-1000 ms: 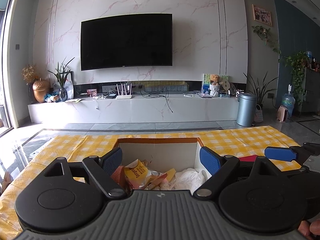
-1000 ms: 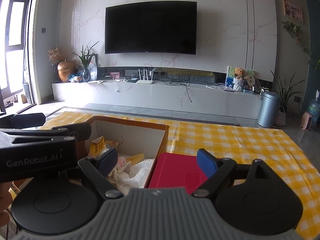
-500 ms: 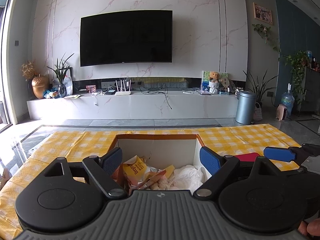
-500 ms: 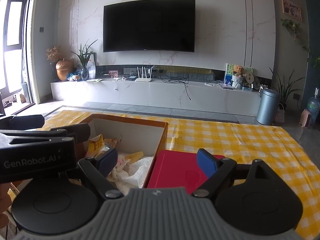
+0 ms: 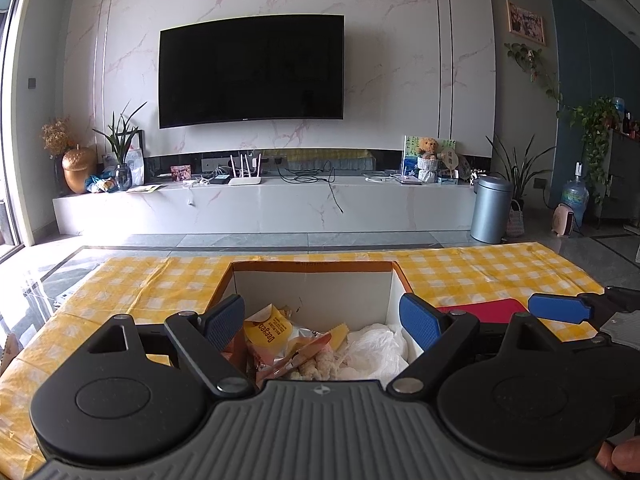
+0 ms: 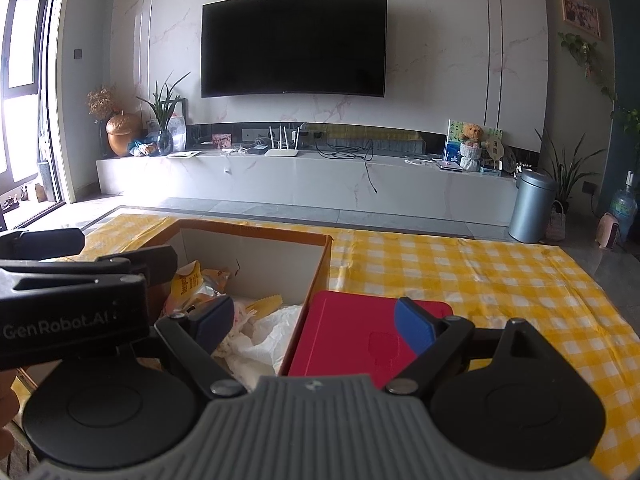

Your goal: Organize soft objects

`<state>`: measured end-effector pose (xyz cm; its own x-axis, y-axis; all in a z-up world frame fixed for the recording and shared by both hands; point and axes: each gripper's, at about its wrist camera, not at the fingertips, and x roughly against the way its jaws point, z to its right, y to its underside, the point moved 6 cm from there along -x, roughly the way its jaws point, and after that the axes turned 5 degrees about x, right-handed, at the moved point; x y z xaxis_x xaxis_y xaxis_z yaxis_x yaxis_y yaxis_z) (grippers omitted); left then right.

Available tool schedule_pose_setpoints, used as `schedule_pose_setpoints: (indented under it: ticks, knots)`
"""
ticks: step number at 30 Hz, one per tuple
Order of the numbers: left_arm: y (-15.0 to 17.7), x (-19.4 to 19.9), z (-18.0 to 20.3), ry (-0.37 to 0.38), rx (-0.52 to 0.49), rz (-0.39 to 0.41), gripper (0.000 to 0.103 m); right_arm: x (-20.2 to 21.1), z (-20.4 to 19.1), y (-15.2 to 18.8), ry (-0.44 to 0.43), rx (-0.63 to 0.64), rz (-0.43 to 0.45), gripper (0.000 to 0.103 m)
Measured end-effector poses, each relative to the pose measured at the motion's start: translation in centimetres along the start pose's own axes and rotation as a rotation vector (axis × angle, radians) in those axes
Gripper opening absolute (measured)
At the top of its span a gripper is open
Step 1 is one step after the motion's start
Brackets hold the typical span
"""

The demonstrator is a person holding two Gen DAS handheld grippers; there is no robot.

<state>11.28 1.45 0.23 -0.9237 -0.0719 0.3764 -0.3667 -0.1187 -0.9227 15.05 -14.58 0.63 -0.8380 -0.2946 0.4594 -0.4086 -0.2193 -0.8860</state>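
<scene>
1. Over the box [image 5: 312,268], your left gripper [image 5: 322,320] has pulled back and tipped up a little in the last second; it is spread wide and carries nothing.
2. Your right gripper [image 6: 314,322] has barely moved, jaws apart and empty, straddling the box wall beside the red lid [image 6: 348,332].
3. Soft things, a yellow packet [image 5: 266,330] and white bag [image 5: 374,346], lie inside the box; sorting looks nearly done.

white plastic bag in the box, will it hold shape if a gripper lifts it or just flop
The white plastic bag lies crumpled and creased in the cardboard box, so it will likely flop and stretch. It looks thin, so probably very light. Its glossy film may slip between the pads unless a fold is pinched.
</scene>
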Motion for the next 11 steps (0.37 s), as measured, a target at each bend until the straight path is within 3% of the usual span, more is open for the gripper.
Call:
schedule_pose_setpoints:
  ticks: [11]
  knots:
    - [0.43, -0.04, -0.13, 0.001, -0.001, -0.015, 0.102, -0.02, -0.11, 0.16, 0.001, 0.004, -0.008, 0.086]
